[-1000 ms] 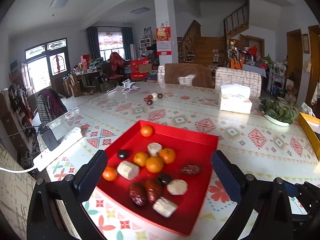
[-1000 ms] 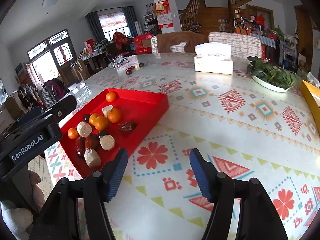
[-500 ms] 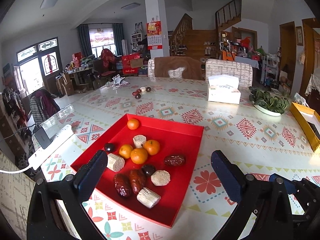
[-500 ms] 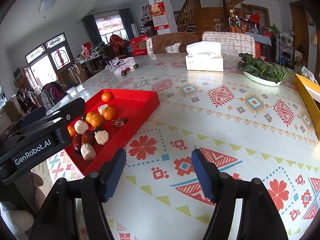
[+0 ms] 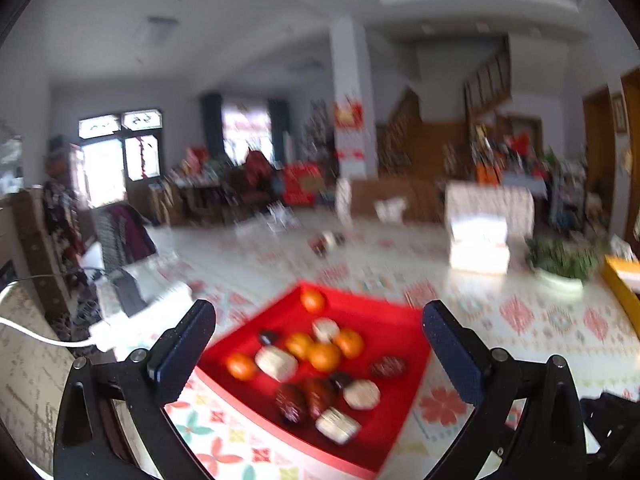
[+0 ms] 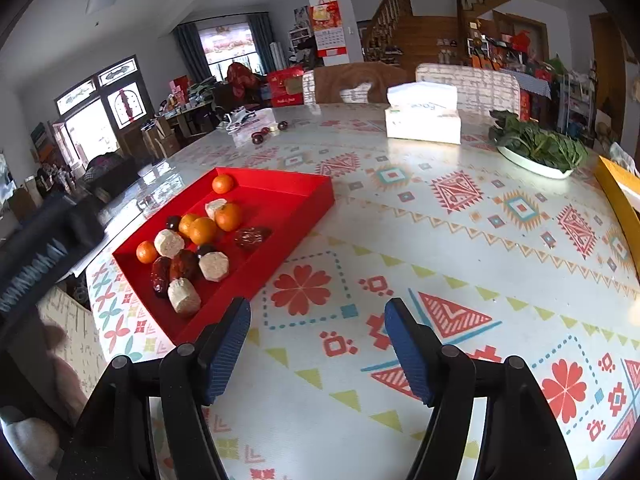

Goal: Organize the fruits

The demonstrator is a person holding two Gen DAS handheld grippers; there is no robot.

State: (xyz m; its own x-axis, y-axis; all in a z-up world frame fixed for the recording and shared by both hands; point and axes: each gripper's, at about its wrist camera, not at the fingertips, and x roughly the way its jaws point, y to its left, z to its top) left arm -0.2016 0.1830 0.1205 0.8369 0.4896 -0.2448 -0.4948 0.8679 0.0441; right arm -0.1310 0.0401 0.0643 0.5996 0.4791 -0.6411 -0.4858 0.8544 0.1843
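A red tray (image 6: 280,192) (image 5: 384,324) lies on the patterned table and holds several small oranges (image 6: 203,230), pale sugarcane pieces (image 6: 183,295), red dates (image 6: 252,237) and dark round fruits (image 6: 173,222). My left gripper (image 5: 319,340) is open and empty, raised above the tray's near side; its view is blurred. It shows as a dark blurred shape at the left edge of the right wrist view (image 6: 44,240). My right gripper (image 6: 318,344) is open and empty over the tablecloth, just right of the tray's near corner.
A tissue box (image 6: 422,118) and a dish of greens (image 6: 536,148) stand at the far right. A yellow tray edge (image 6: 618,196) is at the right. Dark fruits (image 6: 266,133) lie far back. A power strip (image 5: 140,316) lies left of the tray.
My left gripper has swung fast, lifting and pulling back, so the tray sits lower in its blurred view. My right gripper has drifted slightly nearer the tray. Both stay open.
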